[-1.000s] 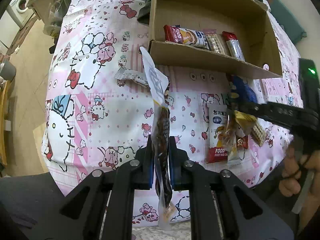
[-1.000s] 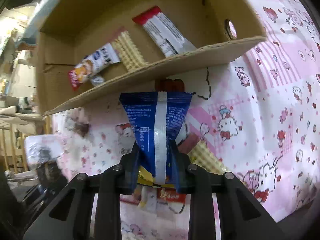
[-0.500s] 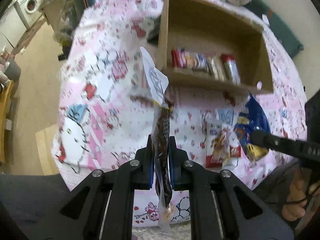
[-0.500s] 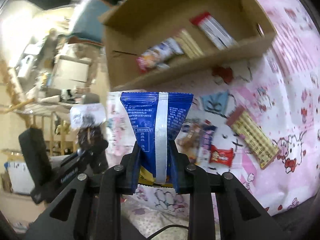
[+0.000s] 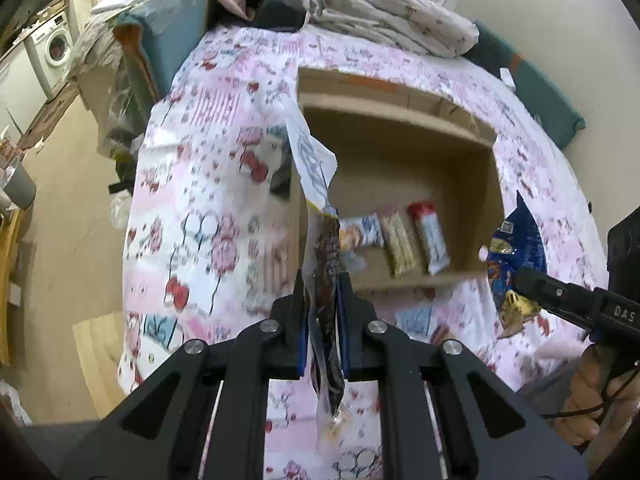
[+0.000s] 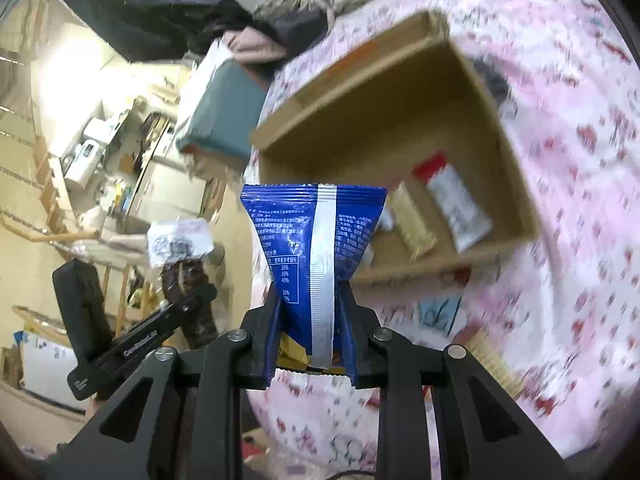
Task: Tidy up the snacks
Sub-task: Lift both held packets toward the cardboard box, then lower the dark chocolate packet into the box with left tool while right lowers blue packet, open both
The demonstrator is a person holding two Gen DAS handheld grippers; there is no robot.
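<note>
Blue snack bag (image 6: 316,240): light, crinkly, slippery; my right claw (image 6: 310,344) clamped on lower half. Left claw (image 5: 323,316) pinches dark packet (image 5: 326,264) mid-body.

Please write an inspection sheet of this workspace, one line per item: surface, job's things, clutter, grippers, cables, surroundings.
Surface: pink cartoon-print cloth over the bed.
Job's things: cardboard box lying open, three snack packs inside; wafer pack outside it on the cloth.
Clutter: crumpled bedding behind the box.
Grippers: left gripper shut on dark snack packet; right gripper shut on blue snack bag.
Cables: thin black cable near the right hand.
Surroundings: washing machine, wooden floor.
</note>
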